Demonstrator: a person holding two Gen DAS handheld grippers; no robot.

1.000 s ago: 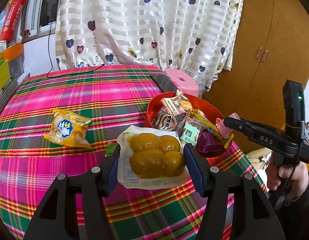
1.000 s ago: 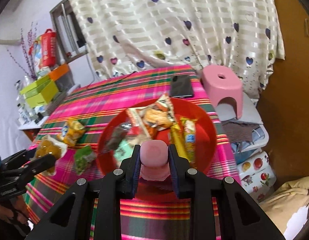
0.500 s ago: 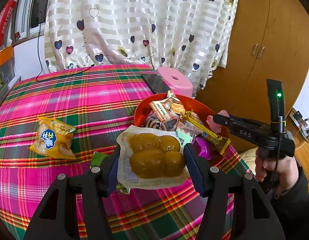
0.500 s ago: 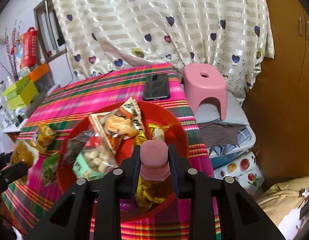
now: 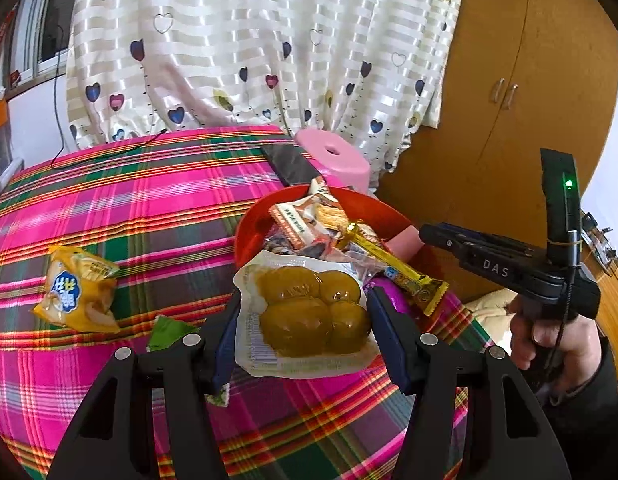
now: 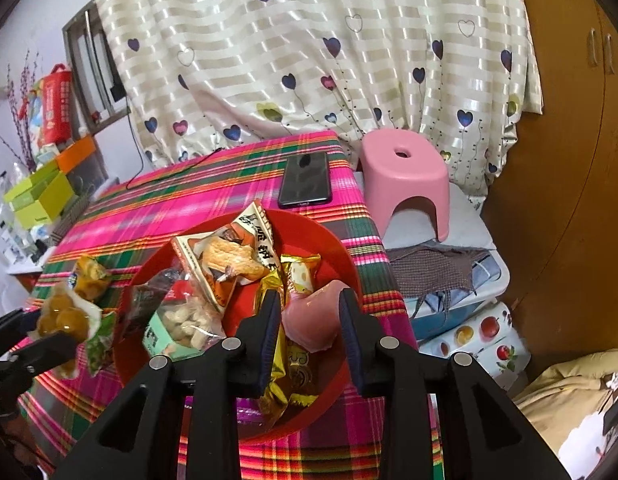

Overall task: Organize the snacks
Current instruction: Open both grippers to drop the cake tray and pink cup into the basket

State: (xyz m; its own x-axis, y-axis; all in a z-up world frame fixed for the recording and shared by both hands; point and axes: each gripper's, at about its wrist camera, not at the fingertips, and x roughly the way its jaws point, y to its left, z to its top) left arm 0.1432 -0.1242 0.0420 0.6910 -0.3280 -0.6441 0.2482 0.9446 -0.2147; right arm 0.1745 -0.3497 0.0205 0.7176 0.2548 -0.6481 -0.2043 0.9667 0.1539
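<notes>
Above the red bowl (image 6: 349,256), the right gripper (image 6: 309,320) is opening, a pink snack (image 6: 313,316) loose between its jaws. The left gripper (image 5: 301,320), beside the bowl, clamps a chestnut pack (image 5: 305,312). Released near the rim, the pink snack may tumble outside.

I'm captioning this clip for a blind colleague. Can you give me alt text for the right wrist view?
The right gripper is opening above a red bowl of packaged snacks, a pink snack loose between its fingers. The bowl sits on a pink plaid tablecloth near a black phone.
</notes>
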